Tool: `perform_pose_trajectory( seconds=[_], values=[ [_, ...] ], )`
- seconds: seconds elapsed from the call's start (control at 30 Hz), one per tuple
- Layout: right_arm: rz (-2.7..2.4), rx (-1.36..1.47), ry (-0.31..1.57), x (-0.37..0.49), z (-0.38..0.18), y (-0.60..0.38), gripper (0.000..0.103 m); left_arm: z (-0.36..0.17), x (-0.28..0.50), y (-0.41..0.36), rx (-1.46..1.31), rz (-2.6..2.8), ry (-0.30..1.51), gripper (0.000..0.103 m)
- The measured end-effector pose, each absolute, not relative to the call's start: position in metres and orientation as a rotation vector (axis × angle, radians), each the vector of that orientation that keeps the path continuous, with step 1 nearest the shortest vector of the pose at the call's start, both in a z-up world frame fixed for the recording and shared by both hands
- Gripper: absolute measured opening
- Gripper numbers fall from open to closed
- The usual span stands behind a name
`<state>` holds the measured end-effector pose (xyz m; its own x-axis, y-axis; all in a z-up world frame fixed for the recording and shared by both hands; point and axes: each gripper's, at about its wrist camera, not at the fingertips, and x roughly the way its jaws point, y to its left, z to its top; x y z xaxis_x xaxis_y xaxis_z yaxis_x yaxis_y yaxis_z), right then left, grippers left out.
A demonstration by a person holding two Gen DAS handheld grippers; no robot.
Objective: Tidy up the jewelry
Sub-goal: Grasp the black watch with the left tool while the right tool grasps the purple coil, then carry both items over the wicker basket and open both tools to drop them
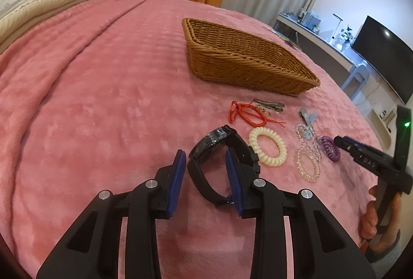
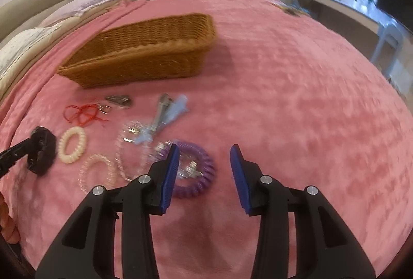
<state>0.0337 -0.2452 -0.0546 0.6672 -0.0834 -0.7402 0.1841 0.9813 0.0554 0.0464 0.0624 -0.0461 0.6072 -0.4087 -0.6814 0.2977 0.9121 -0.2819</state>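
While straddled by left hand-held gripper (image 1: 205,159), black watch (image 1: 222,147), pink blanket (image 1: 103,98)

The left gripper (image 1: 205,162) is angling downward with its blue pads apart. The right gripper (image 2: 204,162) is tilting down likewise, jaws parted. A hand (image 1: 374,217) is gripping the right gripper's handle.

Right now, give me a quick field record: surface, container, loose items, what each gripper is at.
surface: pink fleece blanket
container: brown woven wicker basket, upright, nothing visible inside
loose items: red cord bracelet, cream spiral hair tie, clear beaded bracelet, metal hair clips
left gripper: jaws around black wristwatch, grip unconfirmed
right gripper: open, over purple spiral hair tie
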Motion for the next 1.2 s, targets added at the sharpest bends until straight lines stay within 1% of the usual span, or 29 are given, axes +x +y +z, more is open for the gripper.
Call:
perform_pose_trajectory(
  seconds=[0.07, 0.1, 0.13, 0.23, 0.33, 0.37, 0.43, 0.53, 0.57, 0.6, 0.8, 0.93, 1.03, 1.2],
  values=[
    [-0.149, 0.127, 0.861, 0.038, -0.061, -0.247, 0.038, -0.047, 0.047, 0.061, -0.150, -0.424, 0.833, 0.031],
    [-0.141, 0.123, 0.873, 0.042, -0.064, -0.246, 0.036, -0.048, 0.047, 0.060, -0.147, -0.425, 0.836, 0.032],
    [-0.139, 0.115, 0.874, 0.043, -0.064, -0.245, 0.023, -0.048, 0.047, 0.059, -0.144, -0.422, 0.839, 0.032],
    [-0.144, 0.092, 0.867, 0.047, -0.067, -0.241, 0.014, -0.050, 0.050, 0.057, -0.145, -0.412, 0.855, 0.033],
    [-0.137, 0.081, 0.860, 0.045, -0.068, -0.238, 0.012, -0.061, 0.059, 0.056, -0.153, -0.390, 0.917, 0.033],
    [-0.132, 0.084, 0.854, 0.043, -0.068, -0.238, 0.012, -0.064, 0.060, 0.056, -0.158, -0.381, 0.932, 0.029],
    [-0.125, 0.094, 0.844, 0.039, -0.067, -0.238, 0.011, -0.064, 0.061, 0.058, -0.165, -0.373, 0.941, 0.025],
    [-0.087, 0.083, 0.821, 0.034, -0.066, -0.233, 0.011, -0.063, 0.058, 0.057, -0.152, -0.351, 0.938, 0.017],
    [-0.072, 0.074, 0.816, 0.033, -0.066, -0.230, 0.011, -0.063, 0.058, 0.056, -0.146, -0.344, 0.932, 0.012],
    [-0.072, 0.063, 0.810, 0.032, -0.066, -0.226, 0.011, -0.062, 0.057, 0.055, -0.142, -0.349, 0.925, 0.010],
    [-0.063, 0.062, 0.718, 0.018, -0.052, -0.224, 0.010, -0.045, 0.039, 0.050, -0.104, -0.381, 0.805, 0.010],
    [-0.043, 0.090, 0.676, 0.010, -0.040, -0.227, 0.010, -0.019, 0.024, 0.044, -0.083, -0.415, 0.700, 0.010],
    [-0.007, 0.141, 0.639, 0.006, -0.016, -0.232, 0.010, 0.006, 0.020, 0.040, -0.093, -0.429, 0.650, 0.010],
    [0.023, 0.148, 0.546, 0.022, 0.045, -0.235, 0.010, 0.051, 0.036, 0.023, -0.080, -0.435, 0.585, 0.010]
  ],
)
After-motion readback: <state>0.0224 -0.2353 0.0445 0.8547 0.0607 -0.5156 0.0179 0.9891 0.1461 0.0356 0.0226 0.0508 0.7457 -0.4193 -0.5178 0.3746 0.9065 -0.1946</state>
